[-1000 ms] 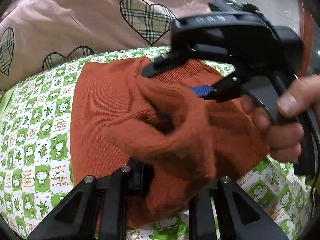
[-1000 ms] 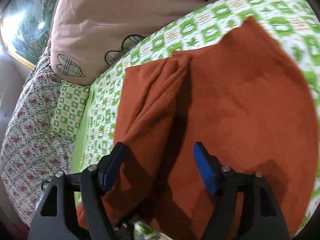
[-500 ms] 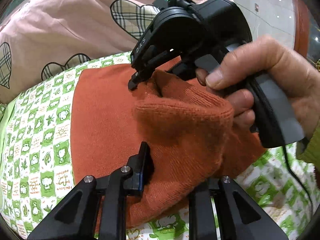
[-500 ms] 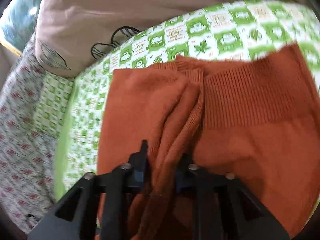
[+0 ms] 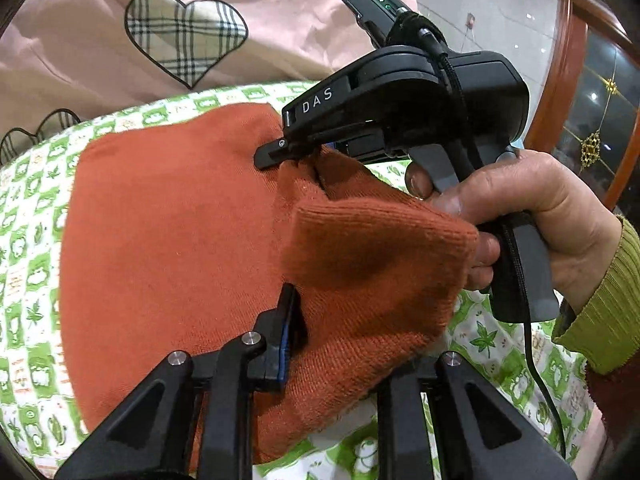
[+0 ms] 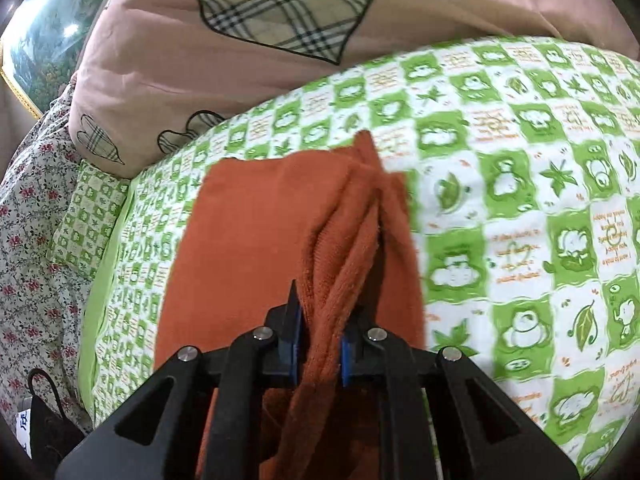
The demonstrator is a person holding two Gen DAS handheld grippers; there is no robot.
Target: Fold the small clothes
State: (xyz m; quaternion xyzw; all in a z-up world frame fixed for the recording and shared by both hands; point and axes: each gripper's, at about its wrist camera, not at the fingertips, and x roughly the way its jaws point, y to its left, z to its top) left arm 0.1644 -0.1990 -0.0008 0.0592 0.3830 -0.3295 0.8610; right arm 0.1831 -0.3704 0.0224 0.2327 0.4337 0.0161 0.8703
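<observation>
Garment (image 6: 248, 240) gathered inward, left gripper (image 5: 340, 344) half-buried

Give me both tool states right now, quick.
Left tool: shut on the orange knit garment.
Right tool: shut on a bunched fold of the same garment.

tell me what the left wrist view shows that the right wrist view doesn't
Only the left wrist view shows the right gripper from outside, the bare hand on its handle, and a wooden door frame. Only the right wrist view shows the floral sheet and a framed picture. Both show the orange knit garment, the green checked sheet and the pink heart-print quilt.
</observation>
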